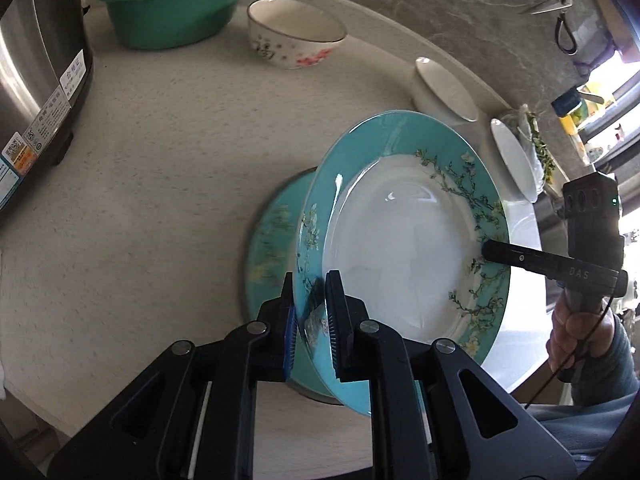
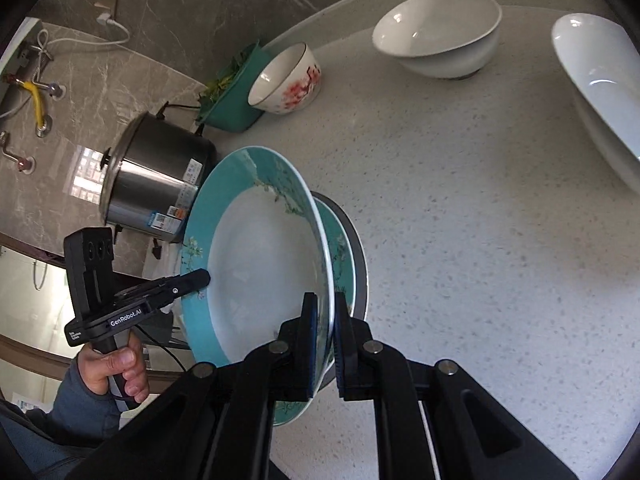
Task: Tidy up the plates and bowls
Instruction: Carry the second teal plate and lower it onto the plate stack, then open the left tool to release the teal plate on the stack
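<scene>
A turquoise-rimmed plate with a white centre (image 1: 400,256) is held tilted above a second turquoise plate (image 1: 268,240) that lies on the counter. My left gripper (image 1: 312,300) is shut on its near rim. My right gripper (image 2: 325,312) is shut on the opposite rim of the same plate (image 2: 260,264); its fingers (image 1: 496,252) show in the left wrist view. The lower plate (image 2: 342,256) rests on a dark disc. A flowered bowl (image 1: 294,36) and two white bowls (image 1: 444,88) (image 1: 516,160) stand on the counter.
A steel rice cooker (image 1: 36,80) stands at the left and a green basin of greens (image 1: 172,4) at the back. Scissors (image 1: 560,0) hang on the marble wall. The counter's curved edge (image 2: 340,4) runs behind the bowls.
</scene>
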Motion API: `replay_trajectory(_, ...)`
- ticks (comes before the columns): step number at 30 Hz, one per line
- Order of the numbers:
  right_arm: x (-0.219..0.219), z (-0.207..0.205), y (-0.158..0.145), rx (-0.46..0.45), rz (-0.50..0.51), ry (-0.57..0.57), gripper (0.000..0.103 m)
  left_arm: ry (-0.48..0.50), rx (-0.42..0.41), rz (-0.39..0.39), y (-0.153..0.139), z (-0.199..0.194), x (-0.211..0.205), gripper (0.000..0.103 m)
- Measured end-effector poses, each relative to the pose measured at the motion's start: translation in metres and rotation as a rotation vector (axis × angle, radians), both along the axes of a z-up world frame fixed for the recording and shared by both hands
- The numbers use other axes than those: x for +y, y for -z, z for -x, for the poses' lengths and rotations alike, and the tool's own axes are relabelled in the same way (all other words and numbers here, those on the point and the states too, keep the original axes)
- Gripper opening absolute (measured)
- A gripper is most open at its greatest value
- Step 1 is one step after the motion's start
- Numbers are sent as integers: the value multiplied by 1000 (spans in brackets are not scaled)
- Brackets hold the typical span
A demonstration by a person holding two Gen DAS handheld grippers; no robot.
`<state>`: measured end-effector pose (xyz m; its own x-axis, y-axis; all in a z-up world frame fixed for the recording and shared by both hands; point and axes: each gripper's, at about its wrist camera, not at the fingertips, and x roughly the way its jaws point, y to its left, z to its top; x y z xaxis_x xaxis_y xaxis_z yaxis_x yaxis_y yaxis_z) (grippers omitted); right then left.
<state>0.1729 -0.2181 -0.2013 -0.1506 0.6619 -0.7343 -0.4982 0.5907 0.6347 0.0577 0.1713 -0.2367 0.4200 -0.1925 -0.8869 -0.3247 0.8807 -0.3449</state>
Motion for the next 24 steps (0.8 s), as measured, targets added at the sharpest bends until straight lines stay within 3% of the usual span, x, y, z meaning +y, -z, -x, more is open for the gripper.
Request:
replay_trajectory(7, 19, 7, 13, -13, 56, 10, 10, 33, 29, 10, 20, 3, 25, 13)
replay_trajectory(13, 25, 14, 14, -74, 126, 21, 11, 68, 27, -5, 29, -6, 14, 13)
replay_trajectory(21, 39, 32, 9, -262, 295, -20, 19, 148, 19, -163, 23, -11, -24, 16)
replay_trajectory(24, 39, 34, 8, -283, 315, 4, 20, 173, 6, -203, 22, -12, -31, 17)
